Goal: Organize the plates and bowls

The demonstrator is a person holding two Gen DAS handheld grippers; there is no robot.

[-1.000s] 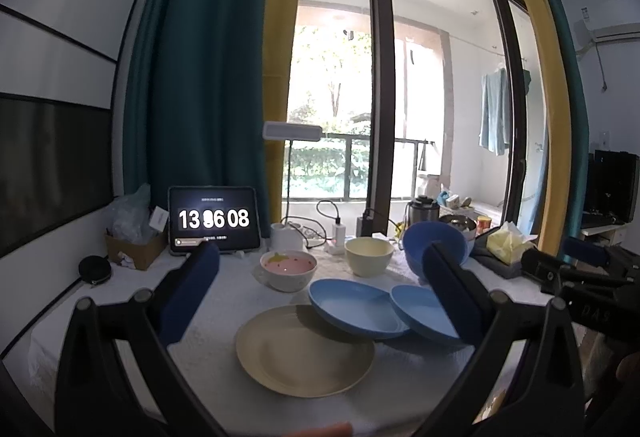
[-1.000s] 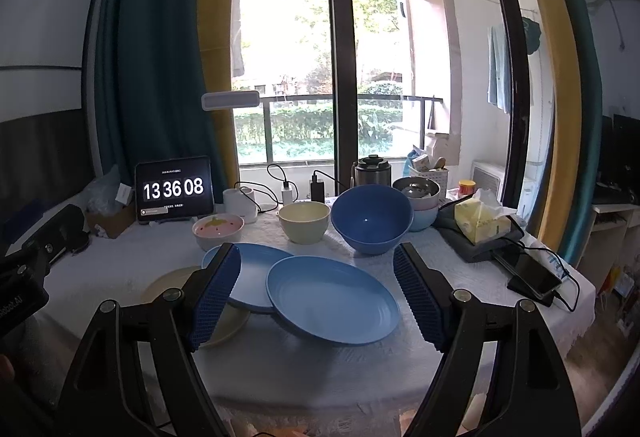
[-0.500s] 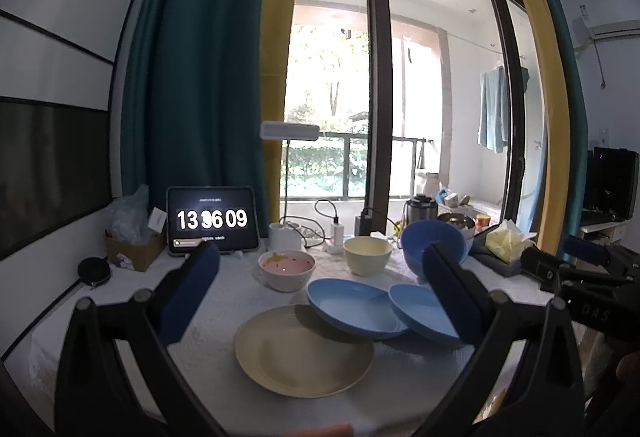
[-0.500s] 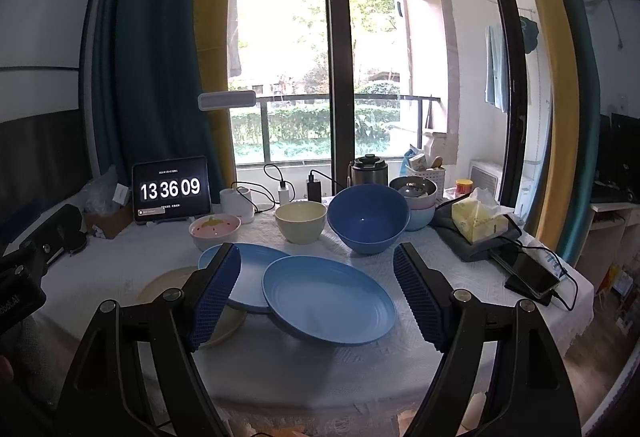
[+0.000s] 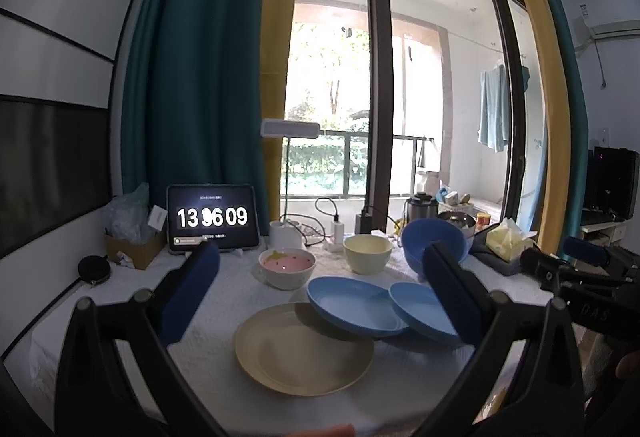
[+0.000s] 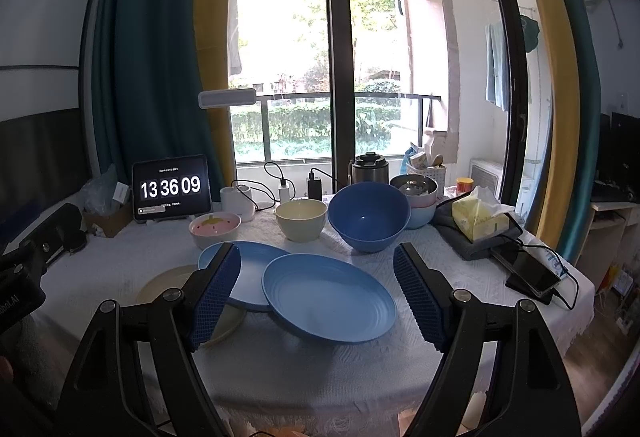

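A cream plate (image 5: 304, 351) lies on the white table near me. A blue plate (image 5: 352, 305) overlaps its far right edge, and a second blue plate (image 6: 330, 297) overlaps that one. Behind them stand a pink bowl (image 5: 287, 267), a cream bowl (image 5: 367, 253) and a big blue bowl (image 6: 369, 217). My left gripper (image 5: 320, 293) is open and empty above the plates. My right gripper (image 6: 318, 295) is open and empty, its fingers either side of the nearer blue plate, above it.
A tablet clock (image 6: 171, 189), a desk lamp (image 5: 289, 129), chargers and cables stand at the back. A tissue box (image 6: 480, 217) and a phone (image 6: 532, 273) lie on the right. Stacked bowls (image 6: 416, 193) sit behind the blue bowl. The table's front edge is near.
Both grippers drifted very slightly; the clock went from 13:36:08 to 13:36:09. The dishes have not moved.
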